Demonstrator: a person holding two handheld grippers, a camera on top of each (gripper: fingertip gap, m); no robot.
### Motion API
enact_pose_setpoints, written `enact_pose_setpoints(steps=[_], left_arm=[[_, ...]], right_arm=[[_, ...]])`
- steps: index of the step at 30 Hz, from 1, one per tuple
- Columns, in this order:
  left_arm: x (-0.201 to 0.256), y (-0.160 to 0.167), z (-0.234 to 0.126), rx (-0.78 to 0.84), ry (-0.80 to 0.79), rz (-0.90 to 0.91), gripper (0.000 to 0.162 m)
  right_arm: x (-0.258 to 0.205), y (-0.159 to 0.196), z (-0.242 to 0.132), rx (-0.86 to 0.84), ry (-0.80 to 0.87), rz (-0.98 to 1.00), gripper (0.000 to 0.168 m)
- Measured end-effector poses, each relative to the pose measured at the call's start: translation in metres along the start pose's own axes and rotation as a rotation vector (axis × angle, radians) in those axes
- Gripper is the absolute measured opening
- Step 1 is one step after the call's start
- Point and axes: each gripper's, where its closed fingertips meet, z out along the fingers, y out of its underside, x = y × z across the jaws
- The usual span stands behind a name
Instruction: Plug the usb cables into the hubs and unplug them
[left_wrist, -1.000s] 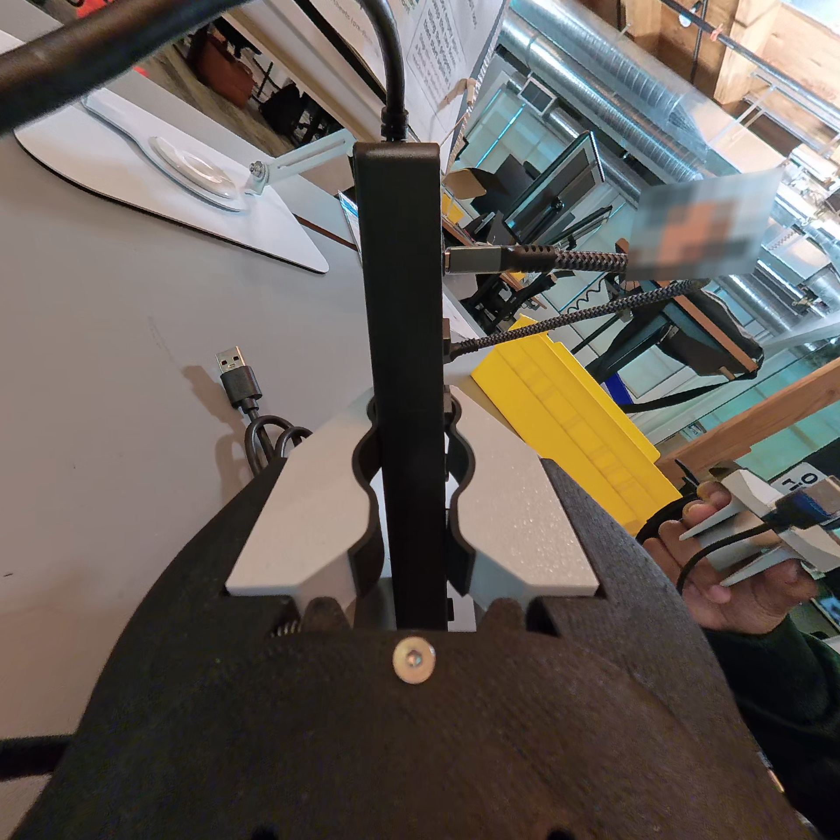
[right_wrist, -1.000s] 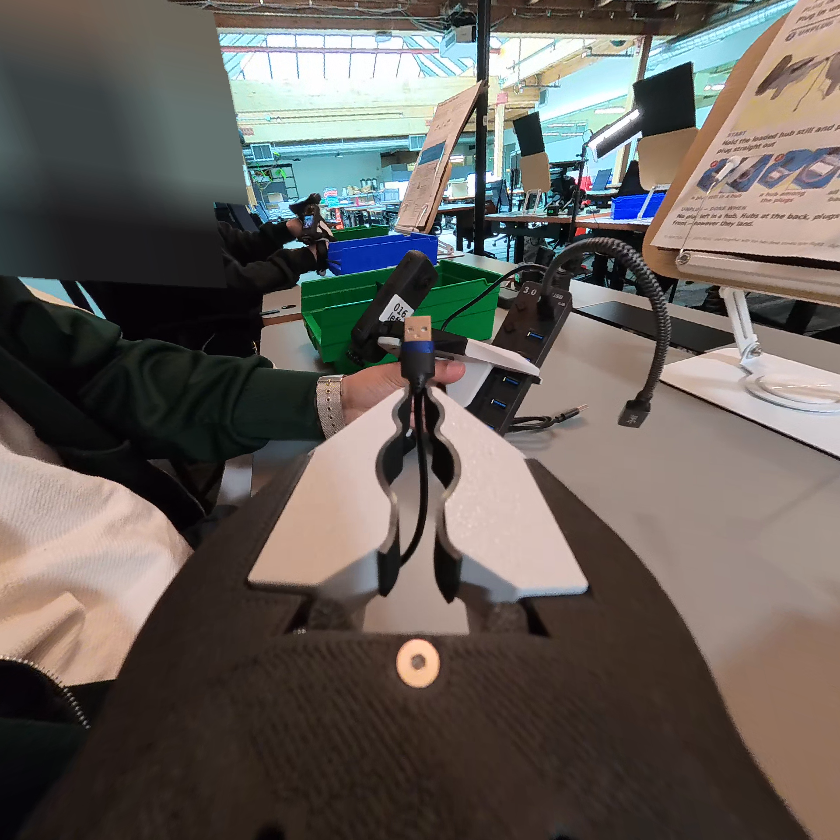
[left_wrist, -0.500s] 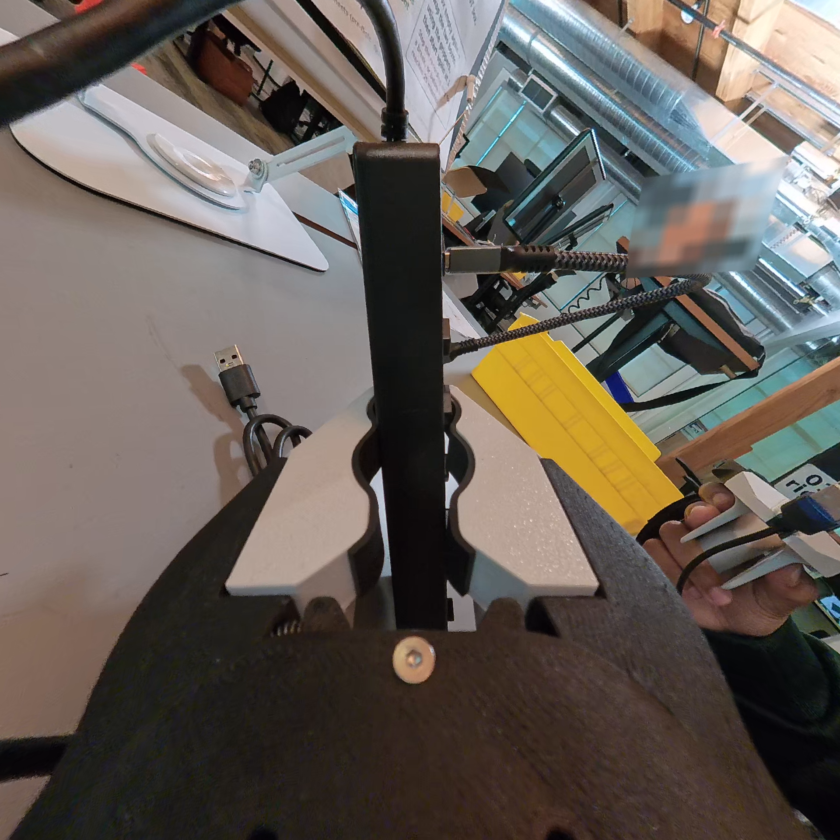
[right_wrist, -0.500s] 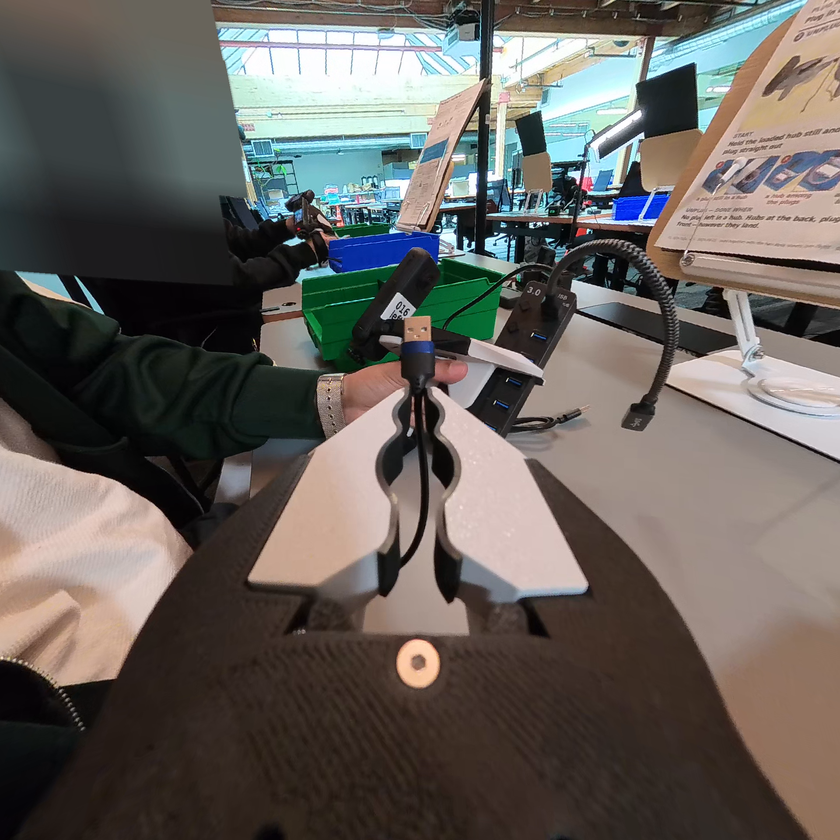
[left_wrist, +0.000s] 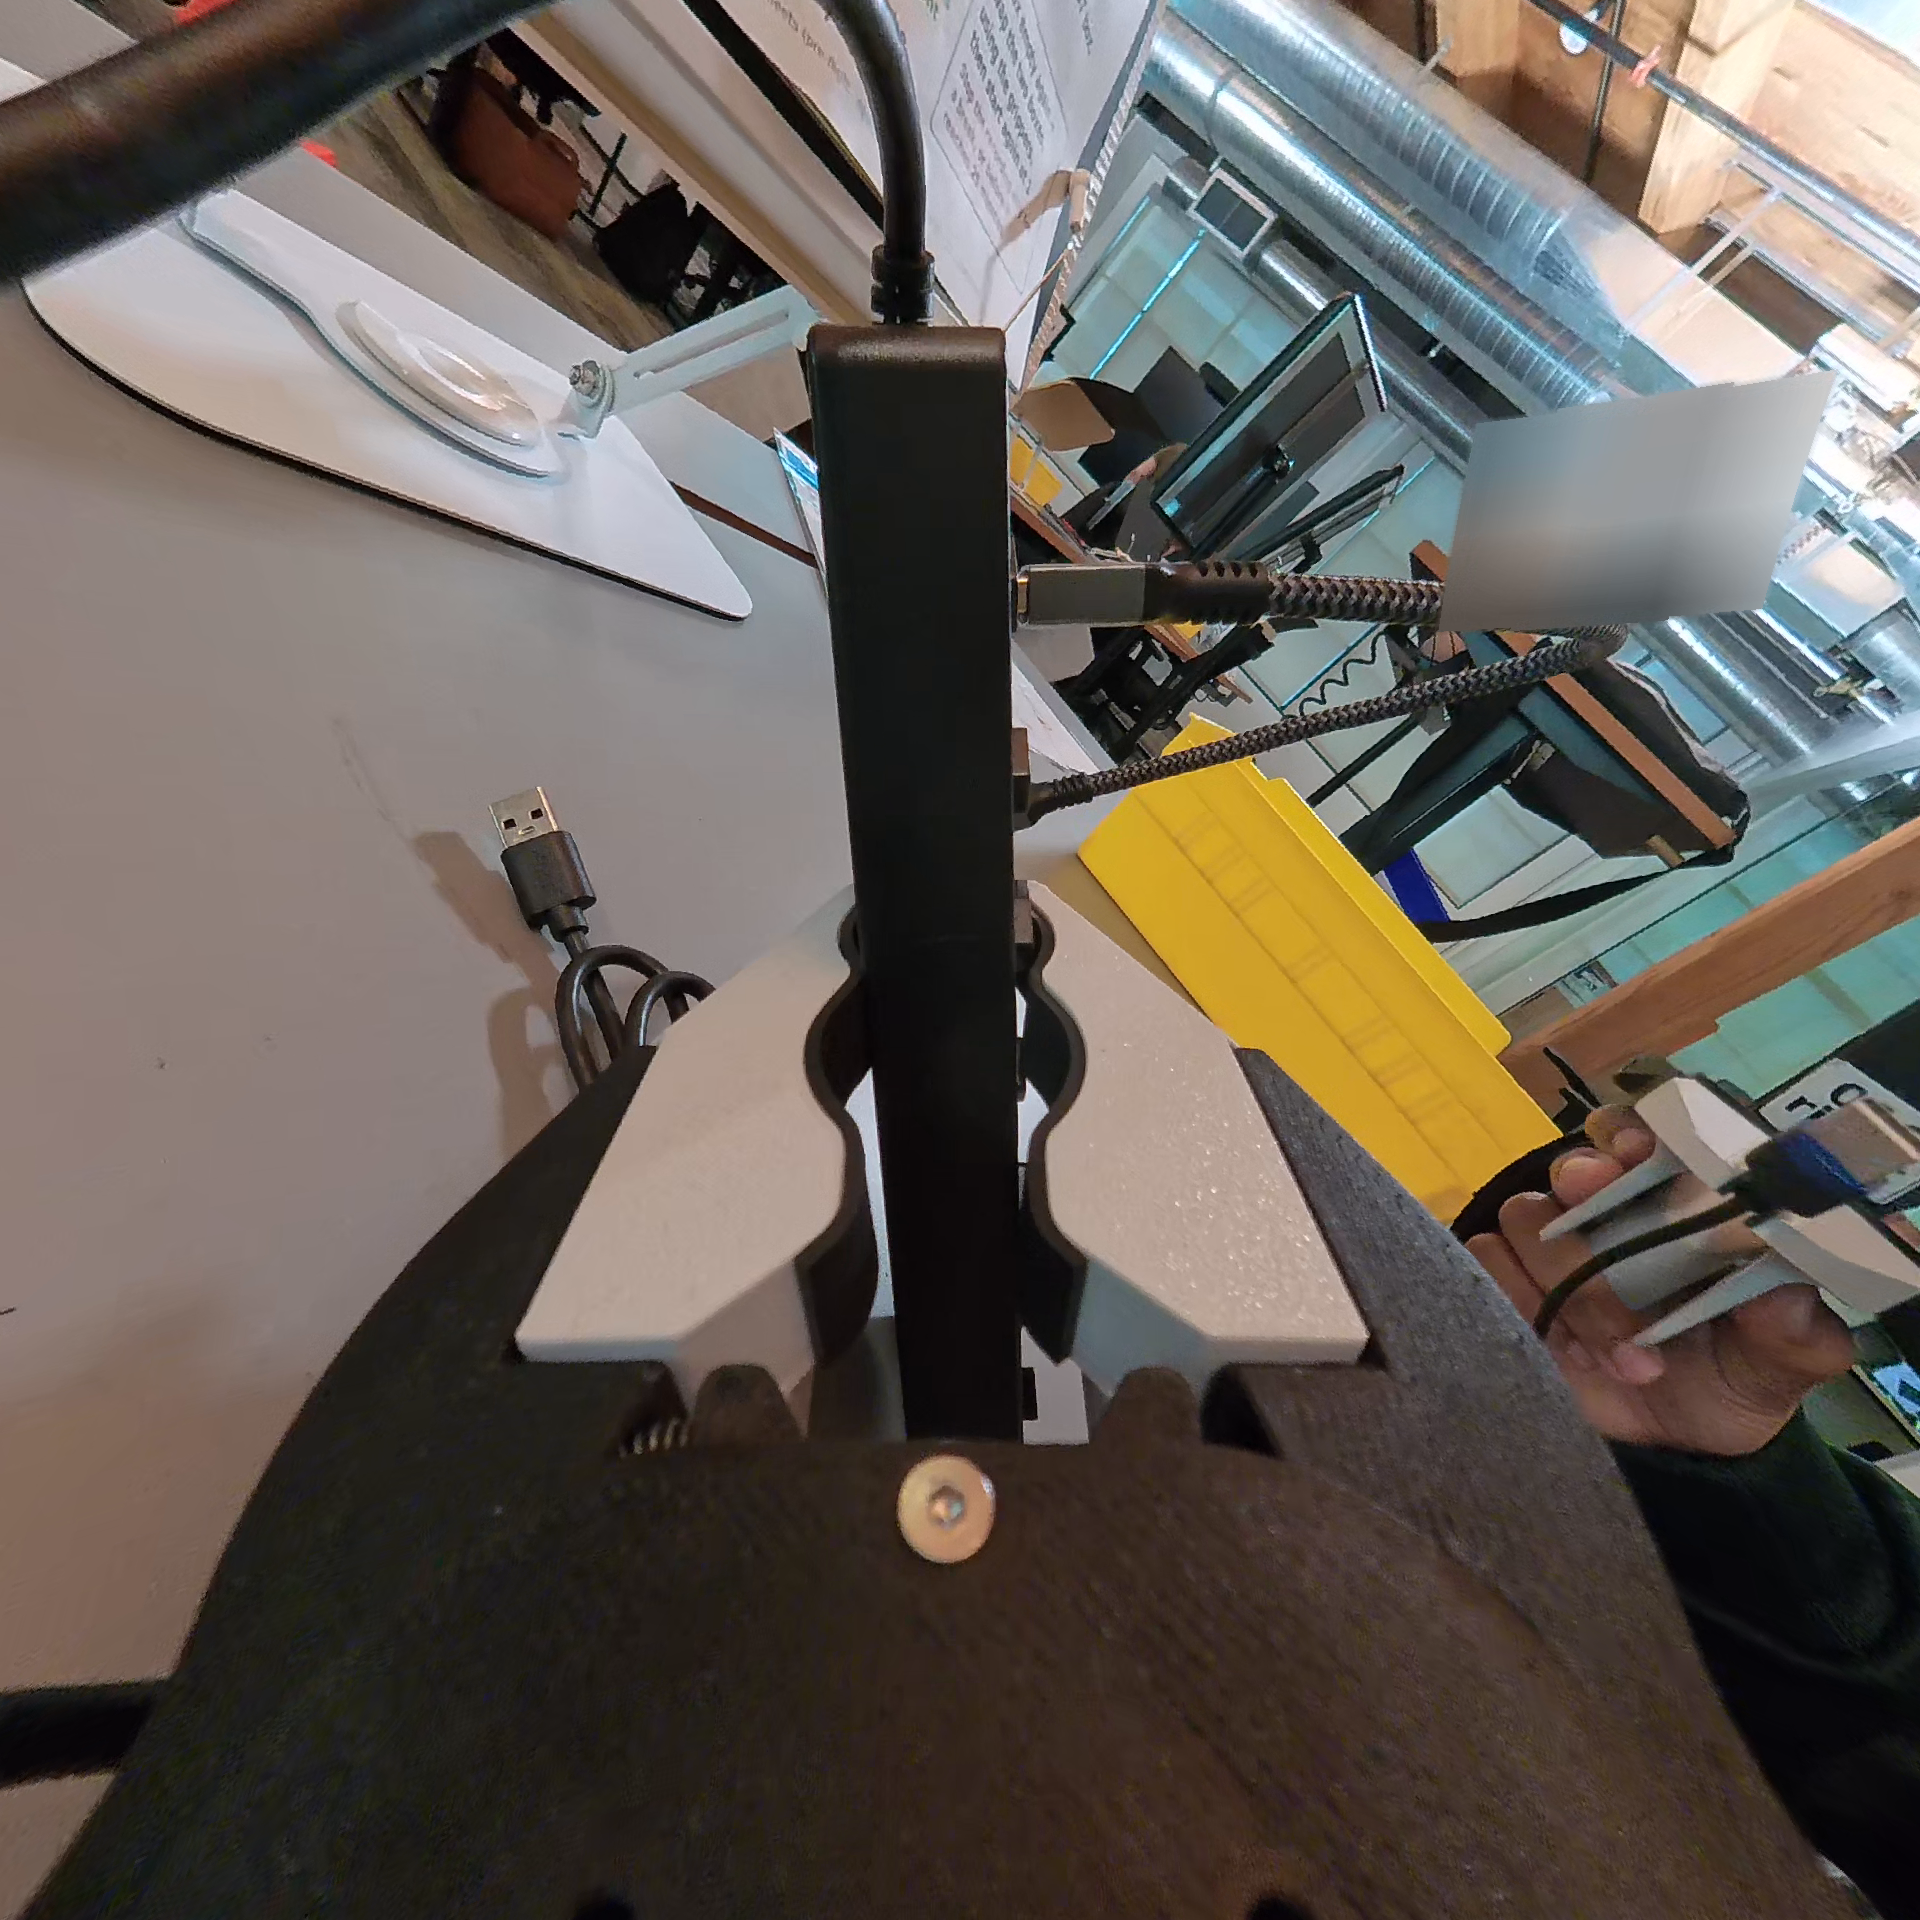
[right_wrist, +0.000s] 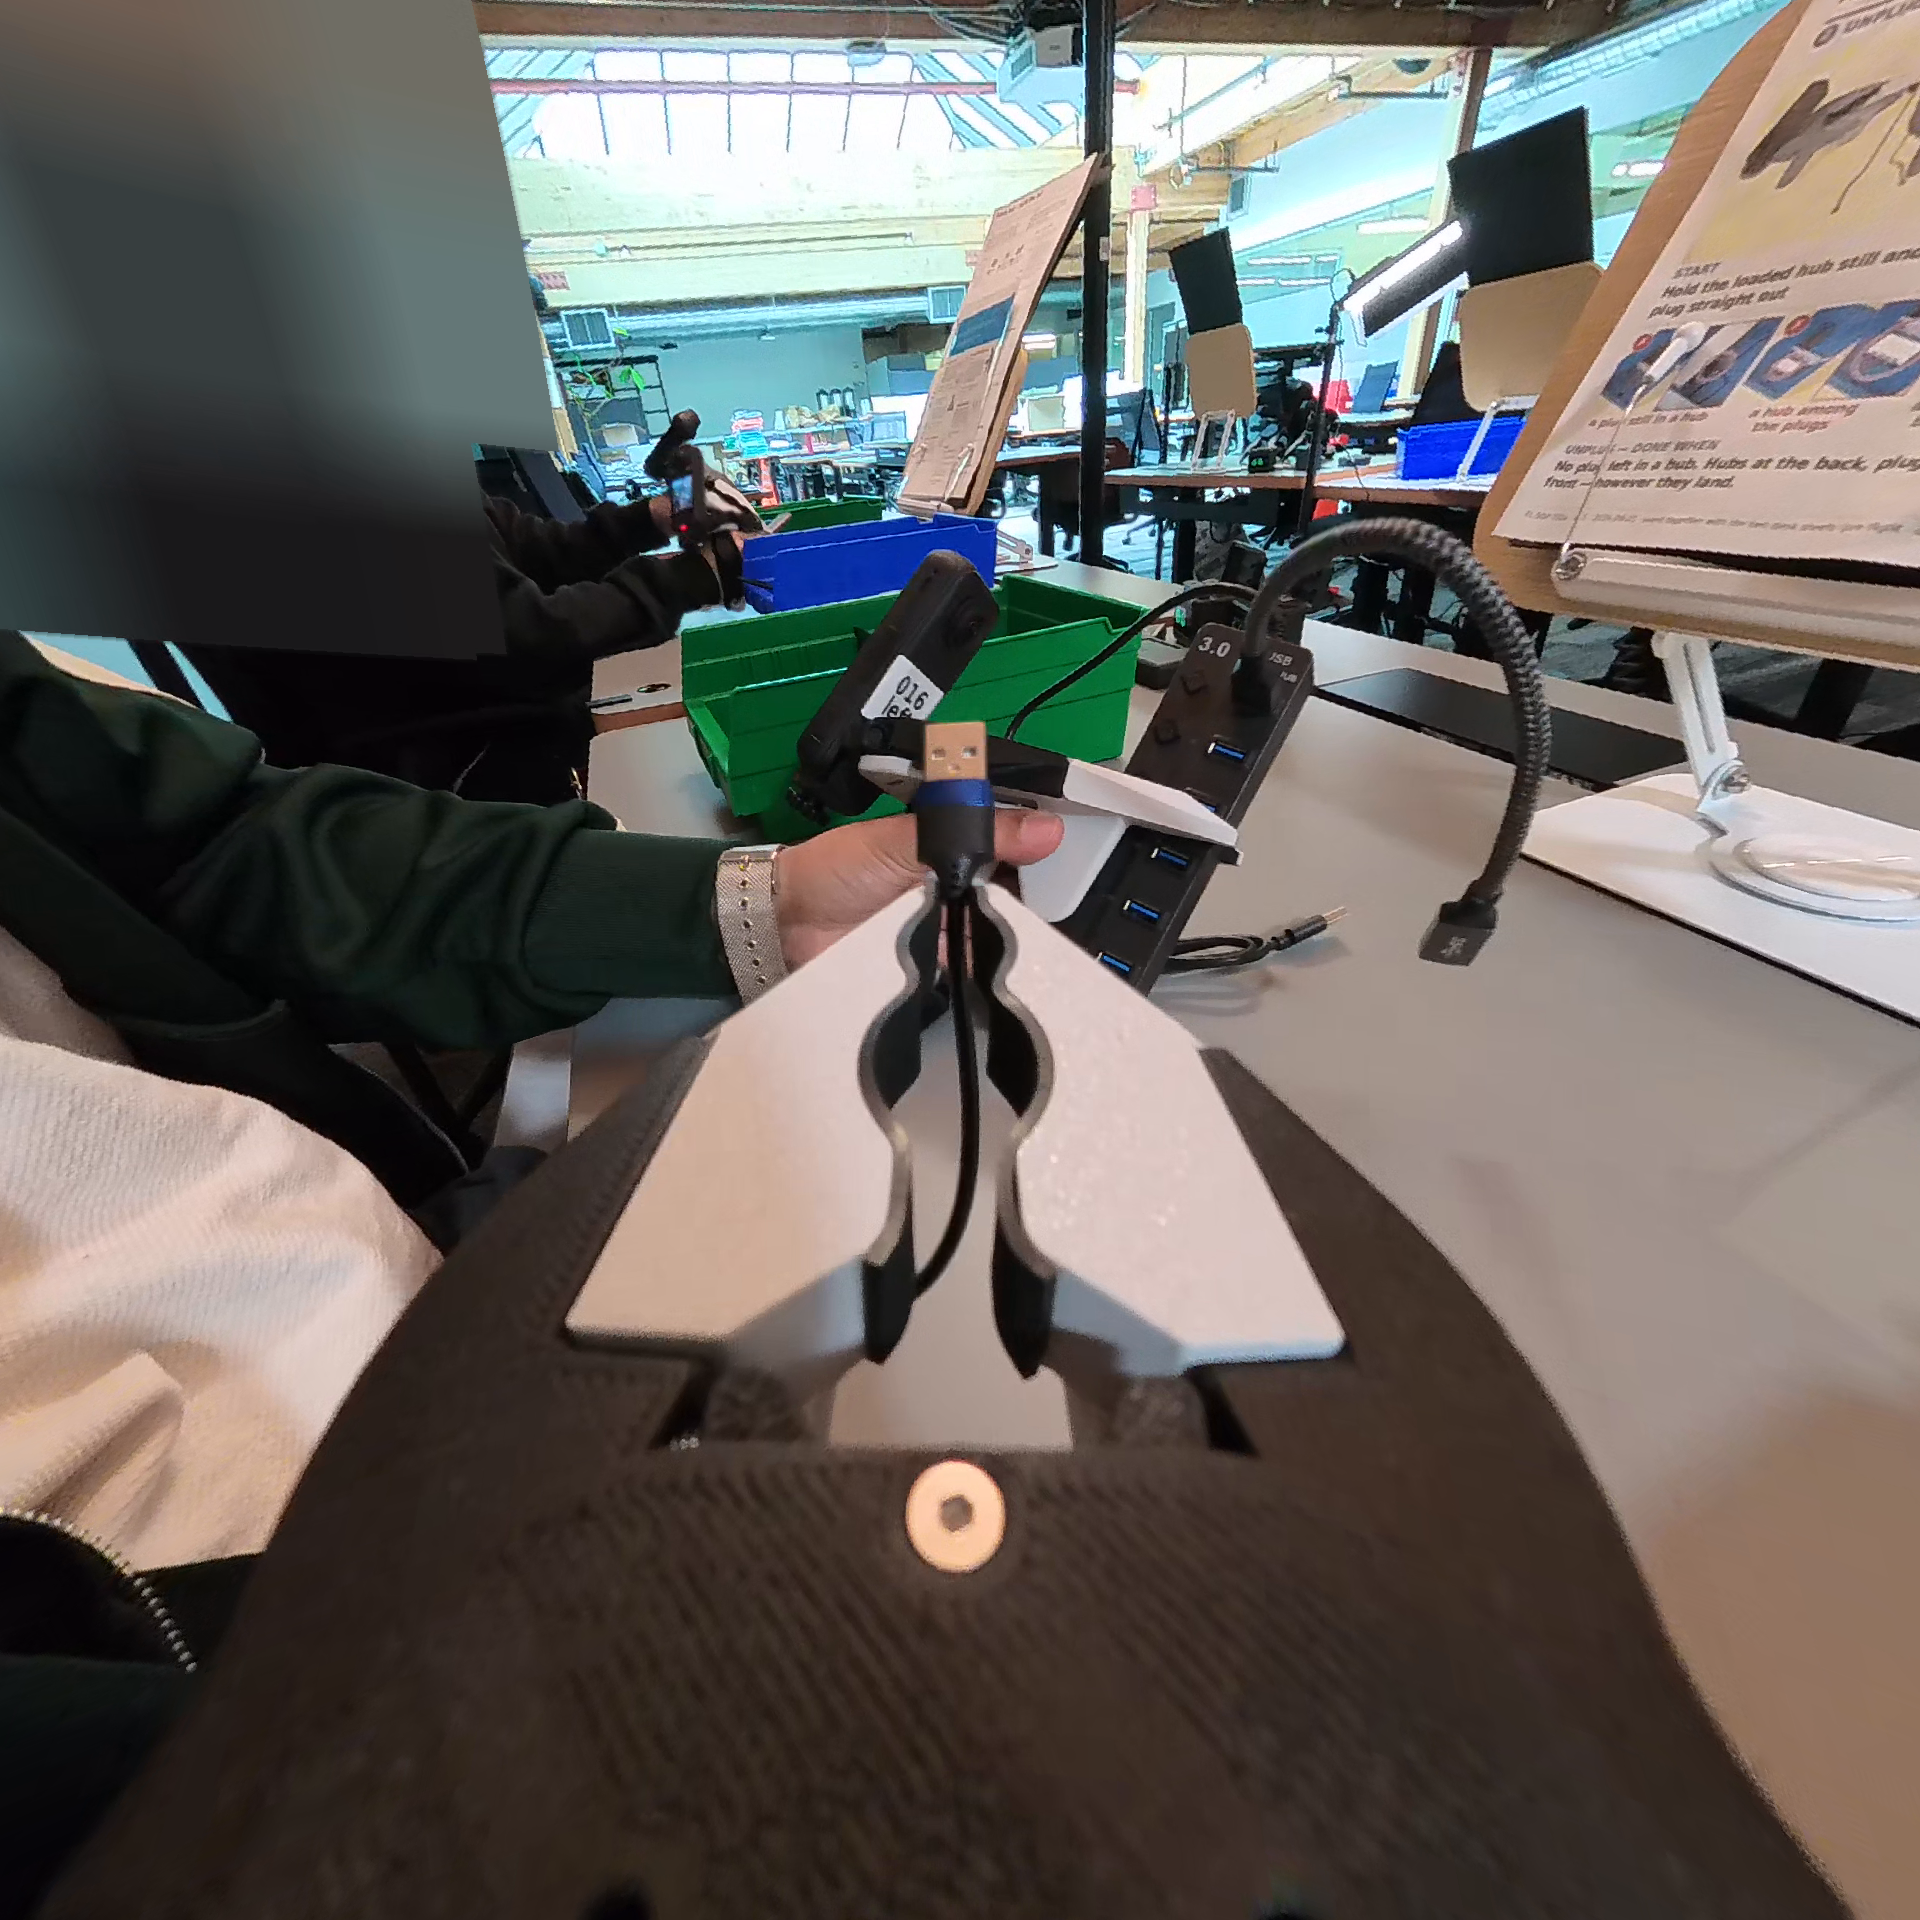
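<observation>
Left tongs (left_wrist: 940, 935) clamp a black USB hub (left_wrist: 914, 675) upright above grey surface (left_wrist: 260, 727), w/ two braided cables (left_wrist: 1340, 603) plugged in. Right tongs (right_wrist: 956, 904) pinch a blue-collared USB-A plug (right_wrist: 954, 774), held apart from hub.

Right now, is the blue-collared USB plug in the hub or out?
Out. The blue-collared USB plug sits pinched in the right gripper, its metal end bare, apart from the hub.

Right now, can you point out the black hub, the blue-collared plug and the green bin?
black hub (left_wrist: 920, 727), left wrist view, on its narrow edge.
blue-collared plug (right_wrist: 955, 794), right wrist view, on the blue collar.
green bin (right_wrist: 914, 681), right wrist view, on its front wall.
</observation>
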Motion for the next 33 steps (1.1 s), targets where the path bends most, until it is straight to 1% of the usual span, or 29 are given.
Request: enact_pose_setpoints(steps=[6,9,10,12,14,16,18,19,23,26,30,33], left_arm=[[0.000,0.000,0.000,0.000,0.000,-0.002,0.021],[0.000,0.000,0.000,0.000,0.000,-0.003,0.021],[0.000,0.000,0.000,0.000,0.001,-0.003,0.021],[0.000,0.000,0.000,0.000,0.000,-0.005,0.021],[-0.001,0.000,0.000,0.001,0.000,-0.005,0.021],[-0.001,0.000,0.000,0.000,0.000,-0.005,0.021],[-0.001,0.000,0.000,-0.001,-0.001,-0.006,0.021],[-0.001,0.000,0.000,-0.002,-0.001,-0.006,0.021],[-0.001,0.000,0.000,0.001,-0.002,-0.005,0.021],[-0.001,0.000,0.000,0.001,-0.002,-0.005,0.021],[-0.001,0.000,0.000,0.001,-0.001,-0.006,0.021],[-0.001,0.000,0.000,0.002,0.000,-0.007,0.021]], right_arm=[[0.014,0.013,0.001,-0.056,0.060,0.044,0.004],[0.025,0.015,0.002,-0.058,0.099,0.061,0.004],[0.030,0.015,0.000,-0.059,0.139,0.059,0.004],[0.053,0.014,-0.010,-0.069,0.308,0.018,0.004],[0.076,0.012,-0.026,-0.120,0.500,-0.111,0.004],[0.090,0.009,-0.041,-0.204,0.674,-0.318,0.004],[0.094,0.009,-0.046,-0.301,0.766,-0.516,0.004],[0.093,0.013,-0.044,-0.347,0.784,-0.581,0.004],[0.084,0.029,-0.028,-0.458,0.761,-0.685,0.004],[0.072,0.037,-0.020,-0.506,0.709,-0.731,0.004],[0.049,0.047,-0.007,-0.526,0.602,-0.677,0.003],[0.039,0.046,0.000,-0.481,0.535,-0.575,0.004]])
